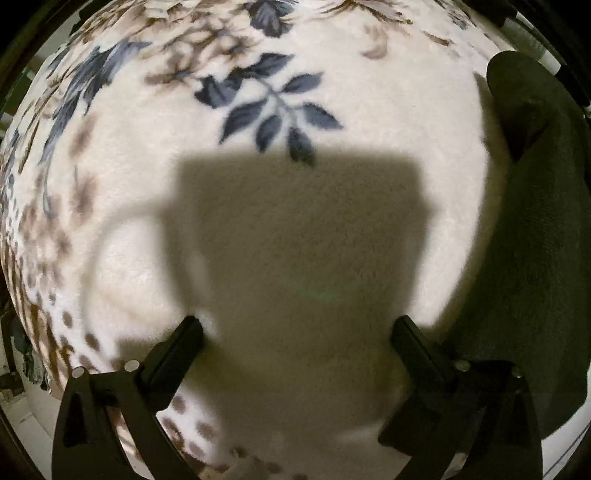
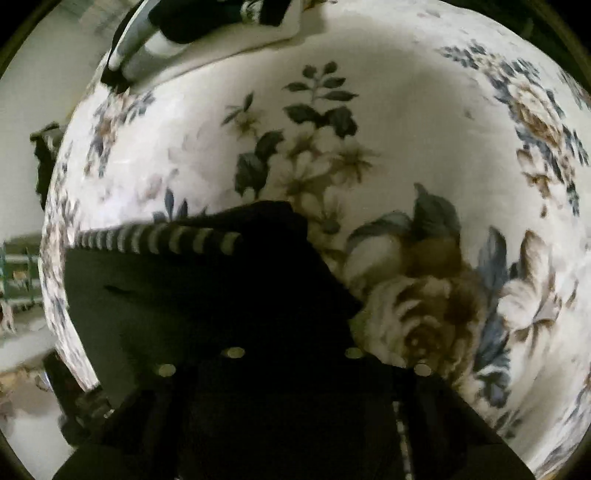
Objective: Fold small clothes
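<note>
A dark garment (image 2: 207,295) with a black-and-white striped band (image 2: 159,240) lies on a floral fleece blanket (image 2: 406,110). In the right wrist view it covers my right gripper (image 2: 295,347), whose fingers are hidden in the dark cloth; the gripper seems shut on the garment. In the left wrist view my left gripper (image 1: 299,328) is open and empty, just above the bare cream blanket (image 1: 351,110), with its shadow beneath. The dark garment (image 1: 535,240) lies to its right, apart from the fingers.
The blanket's edge falls away at the left in both views, with floor and dark clutter (image 2: 44,155) beyond. At the top of the right wrist view lie a white folded item (image 2: 258,33) and a pale tube-like object (image 2: 129,40).
</note>
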Tool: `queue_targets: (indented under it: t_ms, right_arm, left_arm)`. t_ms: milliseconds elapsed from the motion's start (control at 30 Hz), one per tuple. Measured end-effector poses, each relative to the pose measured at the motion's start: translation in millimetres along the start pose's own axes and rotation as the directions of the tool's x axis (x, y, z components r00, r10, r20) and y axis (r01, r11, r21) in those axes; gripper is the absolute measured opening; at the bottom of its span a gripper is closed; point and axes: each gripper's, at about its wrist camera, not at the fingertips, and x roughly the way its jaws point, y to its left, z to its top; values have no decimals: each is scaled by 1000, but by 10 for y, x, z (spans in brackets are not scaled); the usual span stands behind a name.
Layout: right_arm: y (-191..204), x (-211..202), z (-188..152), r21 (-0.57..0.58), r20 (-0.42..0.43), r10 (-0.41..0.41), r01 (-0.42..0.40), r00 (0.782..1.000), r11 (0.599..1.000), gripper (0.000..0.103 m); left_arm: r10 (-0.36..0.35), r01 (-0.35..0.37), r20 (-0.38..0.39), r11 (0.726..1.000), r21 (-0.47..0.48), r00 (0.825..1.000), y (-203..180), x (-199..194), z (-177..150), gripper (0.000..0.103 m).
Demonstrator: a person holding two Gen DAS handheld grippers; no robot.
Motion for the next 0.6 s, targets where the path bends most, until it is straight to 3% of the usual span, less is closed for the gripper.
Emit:
queue_targets:
  t_ms: [100,233,367,400,467,500,533,600]
  right_arm:
    - [-57,-275,-4,33,64,44,-46,997,998,12]
    - [-158,-574,99,80,105,94,-103,990,992,12]
    - [-313,-315,294,160,12,123,-123,992,979,14]
    - [-344,-175,359,179,-30,156,-148,987,973,16]
    - [-377,-26,432,203,-64,186,-170,980,964,22]
    - [-428,-25,438,218,-61,211,-193,976,957,26]
    - [-477,-50,429,234,-42,239,-223,970,946,28]
    - [-543,-59,405,267,-15,299,-285,954,921,28]
  left_arm:
    - [55,-56,53,998,20,997,-25,-333,129,103]
    - [24,-31,192,999,33,981,-146,-876,410,103]
    - [-135,116,244,989,89,960,-454,-1070,881,103]
    - [-193,168,218,977,129,957,-623,-987,1053,103]
    - [-218,191,166,968,163,962,-842,-812,1145,102]
    - [-251,225,130,956,189,959,-985,-686,1239,92]
    - [-258,233,112,952,199,960,-1064,-598,1271,62]
    - [-290,266,85,939,217,953,-1237,-489,1381,26]
